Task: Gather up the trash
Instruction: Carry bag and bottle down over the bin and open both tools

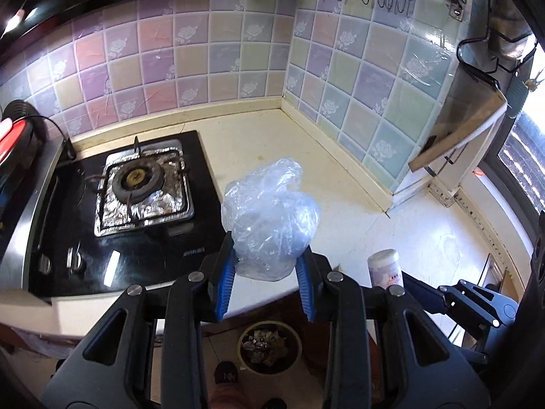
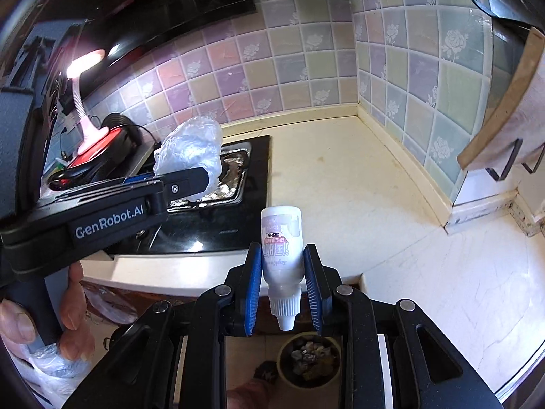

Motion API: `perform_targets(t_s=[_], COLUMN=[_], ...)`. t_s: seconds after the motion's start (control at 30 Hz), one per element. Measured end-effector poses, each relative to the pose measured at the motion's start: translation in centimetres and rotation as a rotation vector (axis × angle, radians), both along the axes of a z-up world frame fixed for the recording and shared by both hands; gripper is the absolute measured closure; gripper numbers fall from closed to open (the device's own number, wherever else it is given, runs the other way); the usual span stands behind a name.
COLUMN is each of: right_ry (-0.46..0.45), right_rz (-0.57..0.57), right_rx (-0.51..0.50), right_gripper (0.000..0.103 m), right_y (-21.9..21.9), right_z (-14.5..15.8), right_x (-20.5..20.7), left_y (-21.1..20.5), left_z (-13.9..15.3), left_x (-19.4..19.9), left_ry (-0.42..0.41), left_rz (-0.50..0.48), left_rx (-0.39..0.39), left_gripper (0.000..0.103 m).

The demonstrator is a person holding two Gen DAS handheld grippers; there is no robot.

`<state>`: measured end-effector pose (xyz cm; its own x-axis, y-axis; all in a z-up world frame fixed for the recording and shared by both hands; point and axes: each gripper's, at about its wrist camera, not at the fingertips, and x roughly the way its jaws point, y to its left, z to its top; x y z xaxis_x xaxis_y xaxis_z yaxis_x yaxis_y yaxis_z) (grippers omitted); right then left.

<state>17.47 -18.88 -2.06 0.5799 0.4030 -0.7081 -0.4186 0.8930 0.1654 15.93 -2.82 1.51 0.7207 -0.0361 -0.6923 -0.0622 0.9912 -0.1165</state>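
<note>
"GenRobot.AI" printed on left tongs [image 1: 265, 267]; tongs pinch crumpled clear plastic bag [image 1: 270, 220] above surface [image 1: 340, 184] edge, beside stove [image 1: 136, 204]. Right tongs [image 2: 283, 284] pinch small white bottle [image 2: 282, 252], nozzle toward camera, label script unreadable. Bin [image 2: 308, 359] on floor below.

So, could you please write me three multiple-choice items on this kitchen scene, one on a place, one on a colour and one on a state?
1. Where is the trash bin?
A. on the counter
B. on the floor below the counter edge
C. on the stove

2. What colour are the gripper pads?
A. blue
B. red
C. green

3. How does the right gripper hold the small bottle?
A. cap pointing toward the camera
B. cap pointing away
C. not held at all

Answers: 1 B, the bin shows under the counter edge; 2 A, the ribbed pads are blue; 3 A, the white cap hangs nearest the lens between the closed fingers.
</note>
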Motion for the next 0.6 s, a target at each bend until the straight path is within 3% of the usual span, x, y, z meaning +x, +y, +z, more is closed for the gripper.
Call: perform_targets(t_s=[0.2, 0.33, 0.47, 0.6], right_ry=[0.040, 0.083, 0.155, 0.221], right_rz=[0.005, -0.010, -0.043, -0.086], right_rx=[0.002, -0.019, -0.027, -0.068], right_gripper=[0.079, 0.079, 0.079, 0.079], right_y=[0.0, 0.0, 0.0, 0.2], right_z=[-1.9, -4.9, -9.1, -14.4], right_x=[-4.0, -5.7, -6.0, -6.4], left_y=[-0.9, -1.0, -1.2, -1.7], left_z=[-2.8, -5.8, -10.3, -16.6], left_x=[-4.7, -6.0, -6.9, -7.0], left_ry=[0.015, 0.056, 0.113, 0.212], left_rz=[0.004, 0.008, -0.009, -0.043], left_rx=[0.038, 0.035, 0.046, 0.021], left_gripper=[0.074, 0.074, 0.074, 0.074])
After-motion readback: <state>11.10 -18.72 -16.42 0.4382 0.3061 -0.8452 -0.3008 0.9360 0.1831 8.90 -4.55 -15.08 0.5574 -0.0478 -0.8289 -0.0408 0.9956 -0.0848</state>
